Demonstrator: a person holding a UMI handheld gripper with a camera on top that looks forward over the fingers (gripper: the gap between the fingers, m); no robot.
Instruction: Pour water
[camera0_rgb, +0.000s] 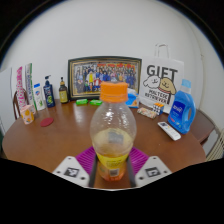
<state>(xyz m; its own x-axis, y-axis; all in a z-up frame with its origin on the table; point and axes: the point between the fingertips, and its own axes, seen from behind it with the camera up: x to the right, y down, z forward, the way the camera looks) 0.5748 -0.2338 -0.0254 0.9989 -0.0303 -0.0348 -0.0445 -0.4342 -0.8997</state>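
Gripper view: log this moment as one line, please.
scene: round wooden table | object: clear plastic bottle with orange cap, upright | hand-held gripper: fingers either side of bottle base, closure unclear | pour: not begun

One clear bottle (112, 138) with orange cap, at near edge of table (65, 135). One framed photograph (104, 76) at far edge, centre. One white gift bag (161, 78) toward far right corner. One blue refill pouch (182, 108) at right edge, with one white remote-like item (169, 130) beside it. About five small toiletry bottles and tubes (38, 95) along far left edge; exact count unclear. Two green flat items (89, 102) before the frame.
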